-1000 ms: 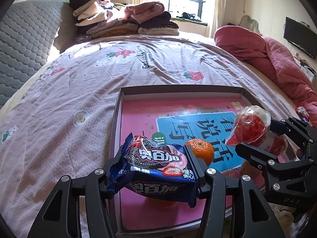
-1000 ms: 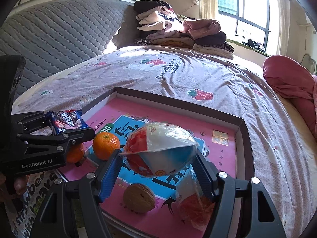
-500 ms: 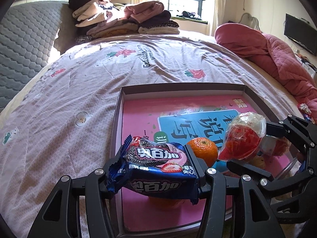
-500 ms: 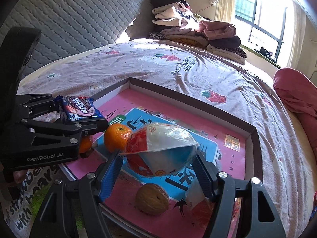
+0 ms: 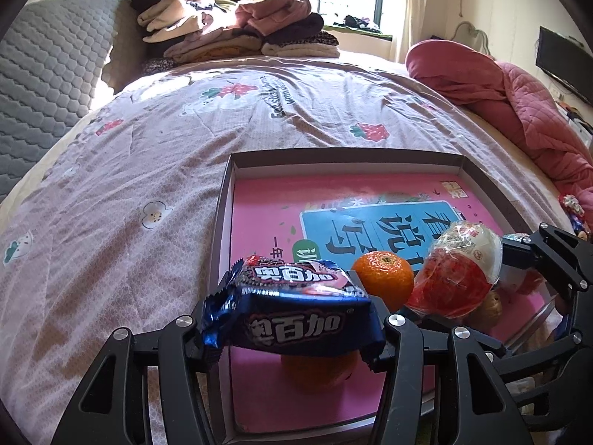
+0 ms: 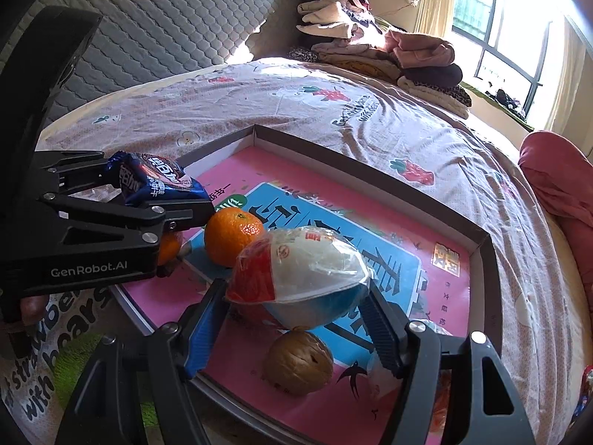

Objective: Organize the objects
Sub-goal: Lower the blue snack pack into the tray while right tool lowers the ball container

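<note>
A sunlit bedroom: a bed (image 5: pixel 207 141) under a mauve quilt printed with strawberries and flowers, a grey quilted headboard (image 6: pixel 159 26) behind it, folded clothes (image 5: pixel 237 26) heaped at the far end below a window.

The left claw (image 5: pixel 292 319) tilts downward over the near left corner of a shallow box lid (image 5: pixel 333 155), its jaws pinching a dark blue biscuit packet (image 5: pixel 296 311) by the ends — the packet hangs level between the pads, clear of the lid. It is a crinkled foil wrapper with a pink strawberry patch and bold white Chinese characters; I cannot read them with confidence. In the right wrist view the side of this claw bears the words "GenRobot.AI", and a bit of the hand holding it shows at the left edge.

The right claw (image 6: pixel 296 319) also angles downward, over the lid's near right part, its blue-padded jaws pressed on a wrapped round snack (image 6: pixel 300 278) — white, red and blue under clear crinkled film, with a small red label too fine to read. It is held above the lid floor.

Inside the lid, on its pink floor with a blue panel of large Chinese writing, sit a mandarin (image 6: pixel 233 237) between the two claws, a second orange fruit (image 6: pixel 170 248) mostly hidden under the left claw, and a walnut (image 6: pixel 300 361) just below the held snack. A partly hidden wrapped item (image 6: pixel 441 396) lies behind the right claw's outer finger. Fabric at the lower left of the right wrist view reads "strawberry with bears" in part.
</note>
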The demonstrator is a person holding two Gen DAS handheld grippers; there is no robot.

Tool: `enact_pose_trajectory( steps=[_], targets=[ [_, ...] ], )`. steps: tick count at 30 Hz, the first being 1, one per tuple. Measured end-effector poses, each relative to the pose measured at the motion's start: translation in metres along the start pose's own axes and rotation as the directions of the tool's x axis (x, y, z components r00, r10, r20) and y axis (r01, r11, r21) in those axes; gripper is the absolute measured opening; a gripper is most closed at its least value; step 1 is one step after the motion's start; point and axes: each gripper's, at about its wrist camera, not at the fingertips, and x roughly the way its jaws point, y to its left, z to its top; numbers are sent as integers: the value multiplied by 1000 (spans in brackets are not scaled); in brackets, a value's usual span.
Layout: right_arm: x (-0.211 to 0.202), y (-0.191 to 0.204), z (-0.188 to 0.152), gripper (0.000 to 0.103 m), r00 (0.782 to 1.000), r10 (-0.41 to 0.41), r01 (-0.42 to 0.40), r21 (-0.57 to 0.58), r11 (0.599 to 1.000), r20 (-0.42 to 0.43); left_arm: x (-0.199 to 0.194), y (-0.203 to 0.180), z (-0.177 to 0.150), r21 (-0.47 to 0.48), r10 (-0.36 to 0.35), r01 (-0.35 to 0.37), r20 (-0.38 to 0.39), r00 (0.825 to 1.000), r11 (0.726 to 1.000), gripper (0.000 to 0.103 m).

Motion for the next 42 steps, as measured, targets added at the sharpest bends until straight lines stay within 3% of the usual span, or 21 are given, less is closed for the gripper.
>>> enact_pose_trajectory(
  steps=[30,42],
  targets=[
    [-13,-6,-2,71,999,48,-48,64,997,-3,-9,-3,-1,5,13,-13,-12,1000,1000,62],
    [-22,-8,0,71,1000,30,-31,72,997,7,-22,-1,-2,-9,9,-9,1,1000,1000,64]
  ],
)
